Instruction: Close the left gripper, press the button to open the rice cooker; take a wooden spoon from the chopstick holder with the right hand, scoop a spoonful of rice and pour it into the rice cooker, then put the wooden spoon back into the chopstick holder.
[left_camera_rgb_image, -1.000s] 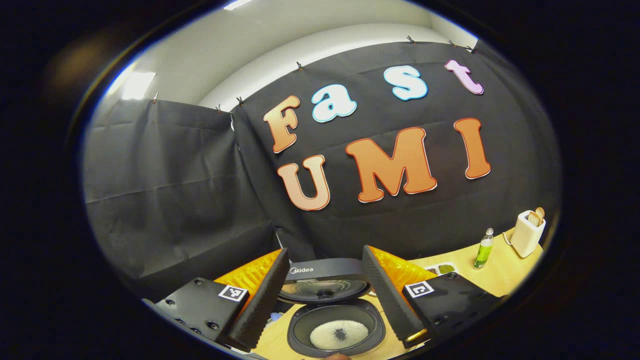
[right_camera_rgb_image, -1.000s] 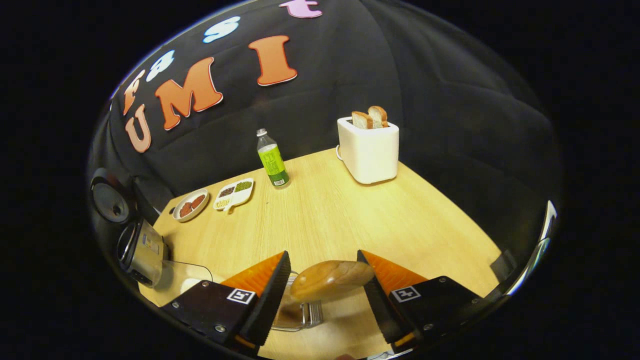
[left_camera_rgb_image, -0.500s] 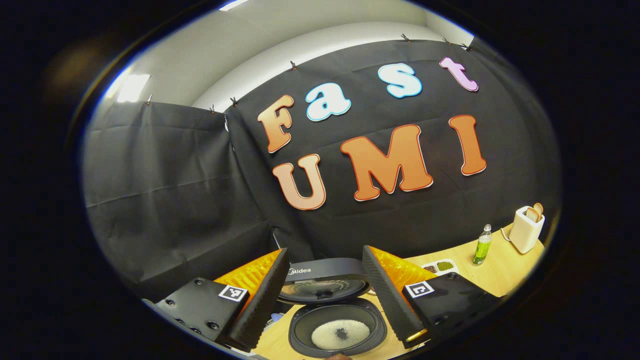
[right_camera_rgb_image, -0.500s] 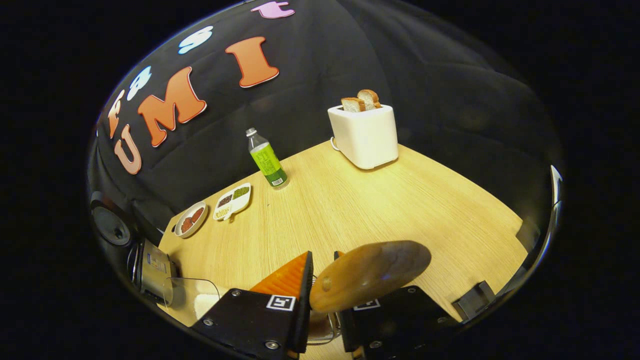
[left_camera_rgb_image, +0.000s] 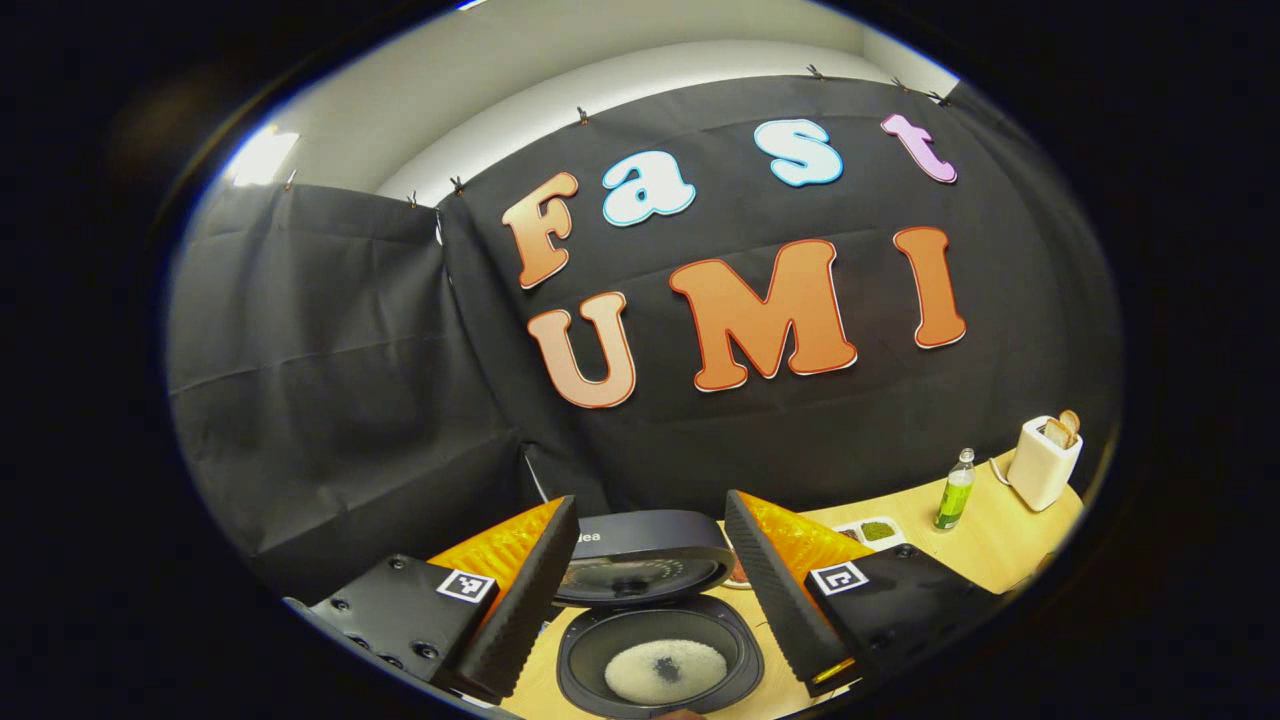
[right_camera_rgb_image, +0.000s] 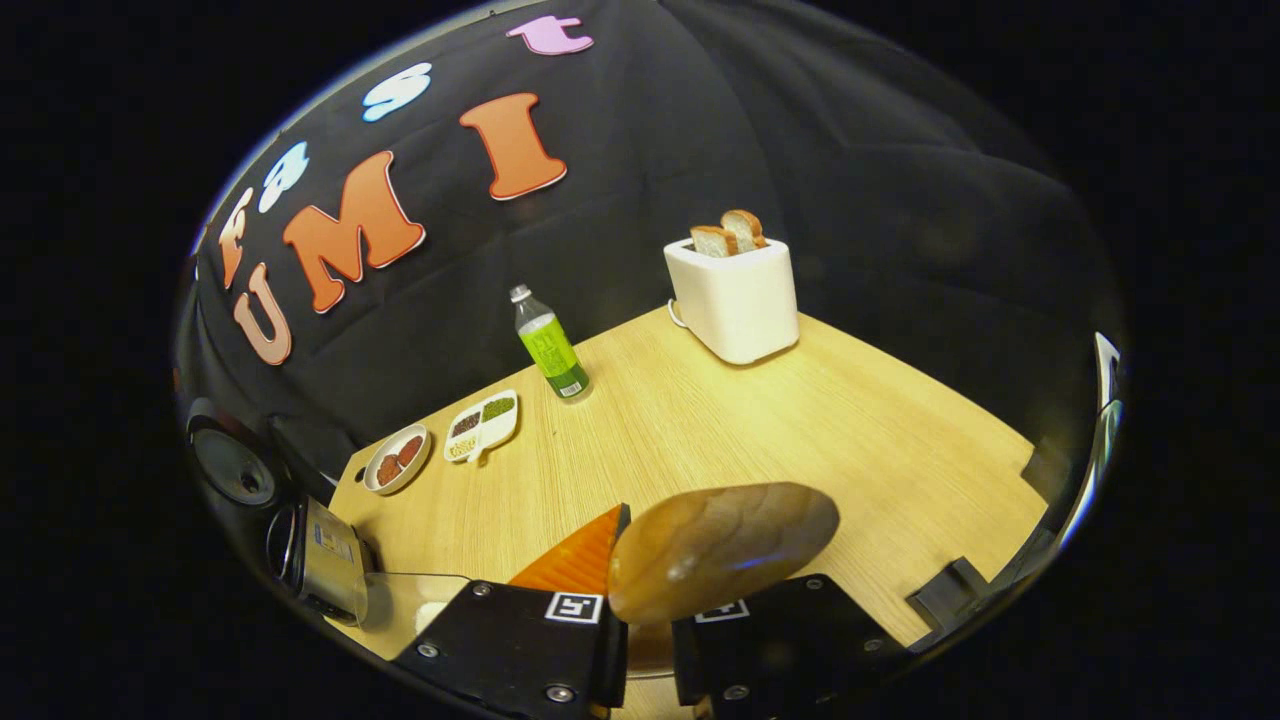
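Over wooden table (right_camera_rgb_image: 700, 420), right tool (right_camera_rgb_image: 645, 590) clamps wooden spoon (right_camera_rgb_image: 720, 550); left tool (left_camera_rgb_image: 650, 590) gapes above rice cooker (left_camera_rgb_image: 655, 660).

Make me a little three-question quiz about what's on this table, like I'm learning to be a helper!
1. True or false: the dark rice cooker has its lid up.
2. What is clamped between the right gripper fingers?
A. the green plastic bottle
B. the brown wooden spoon
C. the white toaster
3. Fill the blank: the white toaster has two slices of ____ sticking out of the top.

Key:
1. True. The lid stands raised, and white rice lies in the pot.
2. B.
3. Bread.
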